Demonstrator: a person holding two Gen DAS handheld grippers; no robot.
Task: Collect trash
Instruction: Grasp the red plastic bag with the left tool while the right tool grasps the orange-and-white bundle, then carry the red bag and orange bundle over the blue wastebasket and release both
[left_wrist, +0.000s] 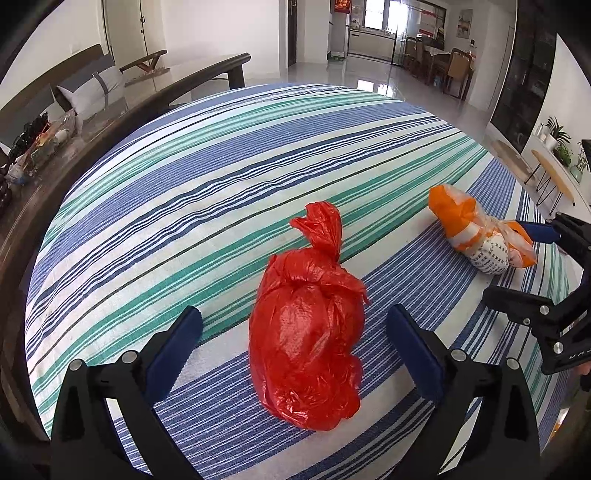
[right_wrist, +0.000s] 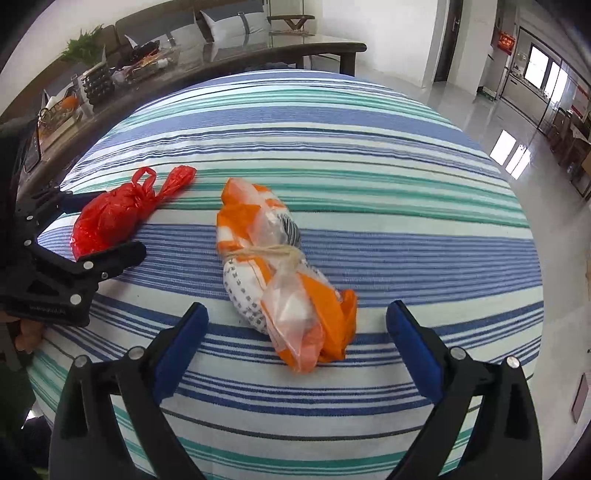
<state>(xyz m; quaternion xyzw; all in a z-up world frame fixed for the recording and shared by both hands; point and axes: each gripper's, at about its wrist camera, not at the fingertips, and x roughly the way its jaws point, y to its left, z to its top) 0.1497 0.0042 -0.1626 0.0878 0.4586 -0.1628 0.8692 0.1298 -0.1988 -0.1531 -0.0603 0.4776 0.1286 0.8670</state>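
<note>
We see two tied trash bags lying on the striped cloth, well apart. The red bag sits between the left gripper jaws, which stand wide, no pad touching it. The right gripper gapes just as wide around the orange-and-white bag — untouched too.

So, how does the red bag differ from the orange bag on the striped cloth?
The red bag is one plain colour; the orange bag is orange with white, partly clear. The red bag is closed by its own knotted handles, the orange bag by pale string round its middle. Both lie on the striped cloth, each between open fingers.
</note>
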